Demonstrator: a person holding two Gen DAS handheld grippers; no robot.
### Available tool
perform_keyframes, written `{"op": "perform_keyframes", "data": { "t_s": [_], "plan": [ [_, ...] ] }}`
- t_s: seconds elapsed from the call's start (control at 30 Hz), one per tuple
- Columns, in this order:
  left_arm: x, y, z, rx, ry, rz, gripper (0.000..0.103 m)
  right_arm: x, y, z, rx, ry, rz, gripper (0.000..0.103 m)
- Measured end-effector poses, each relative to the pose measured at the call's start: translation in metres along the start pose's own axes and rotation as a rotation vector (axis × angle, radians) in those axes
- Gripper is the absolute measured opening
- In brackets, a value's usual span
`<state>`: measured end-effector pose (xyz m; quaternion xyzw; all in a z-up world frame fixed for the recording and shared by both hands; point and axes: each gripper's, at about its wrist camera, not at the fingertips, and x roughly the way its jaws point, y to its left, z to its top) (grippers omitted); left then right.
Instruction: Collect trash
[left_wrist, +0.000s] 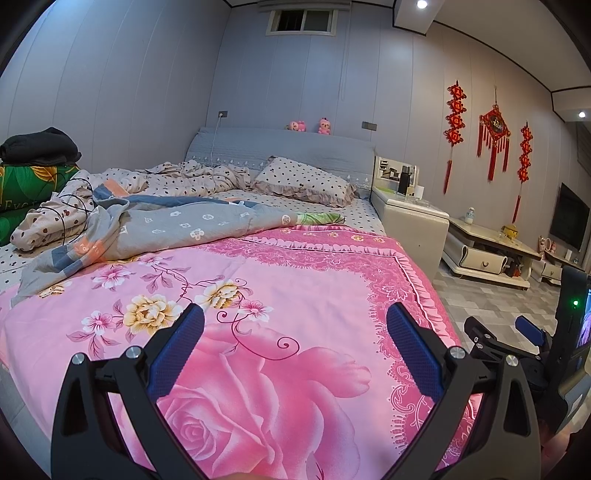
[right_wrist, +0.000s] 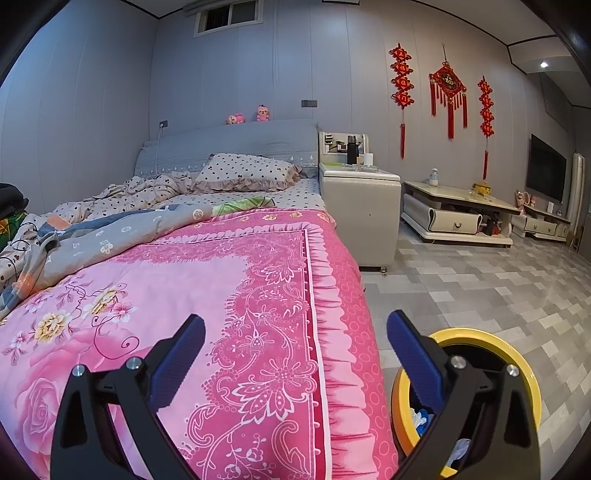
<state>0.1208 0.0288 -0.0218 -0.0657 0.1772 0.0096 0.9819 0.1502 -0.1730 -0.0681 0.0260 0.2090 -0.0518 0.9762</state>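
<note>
Open, flat pink bedspread (left_wrist: 258, 295) directly ahead, free to pass over. Beyond it, toward the headboard, a rumpled grey quilt (left_wrist: 166, 221) and 1 dotted pillow (left_wrist: 303, 181) blocking low passage. Right of the bedspread's frilled edge, bare tiled floor (right_wrist: 480, 288), with 1 yellow bin (right_wrist: 517, 354) standing close beside the frill.

Left tool (left_wrist: 295, 343), right tool (right_wrist: 295, 354): black angular frames, silver screws, blue textured finger pads (left_wrist: 177, 354).
</note>
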Motion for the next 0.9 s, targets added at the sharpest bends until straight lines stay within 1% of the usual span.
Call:
{"op": "perform_keyframes", "data": {
  "t_s": [0.37, 0.63, 0.9],
  "plan": [
    [0.0043, 0.0007, -0.0041, -0.002, 0.013, -0.002, 0.095, 0.0011, -0.0007, 0.0001, 0.002, 0.004, 0.000, 0.095],
    [0.0084, 0.0058, -0.0026, -0.050, 0.043, -0.016, 0.095, 0.0008, -0.0011, 0.0002, 0.002, 0.004, 0.000, 0.095],
    [0.0089, 0.0046, -0.0013, -0.041, 0.046, -0.016, 0.095, 0.0008, -0.0015, -0.0003, 0.003, 0.008, 0.000, 0.095]
  ]
}}
